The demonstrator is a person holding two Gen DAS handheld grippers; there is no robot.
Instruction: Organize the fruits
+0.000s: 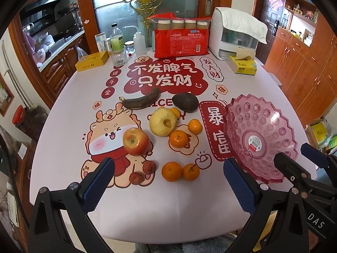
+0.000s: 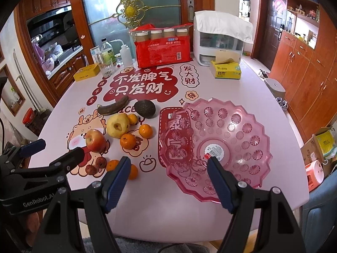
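Loose fruit lies on the table: a red apple [image 1: 135, 141], a yellow pear [image 1: 163, 121], a dark avocado [image 1: 185, 102], a blackened banana [image 1: 141, 101], several tangerines [image 1: 178, 138] and two lychees [image 1: 143, 171]. An empty pink plastic fruit bowl [image 1: 261, 138] stands to their right. My left gripper [image 1: 168, 181] is open and empty above the near table edge, in front of the fruit. My right gripper [image 2: 167, 181] is open and empty, in front of the bowl [image 2: 217, 147]. The apple [image 2: 95, 140] and pear [image 2: 117, 125] also show in the right wrist view.
At the table's back stand a red package [image 1: 181, 40] with jars, a white appliance [image 1: 236, 35], a tissue box [image 1: 242, 64], a yellow tin [image 1: 91, 60], a glass [image 1: 118, 58] and bottles [image 1: 116, 37]. Wooden cabinets [image 1: 305, 73] line the right.
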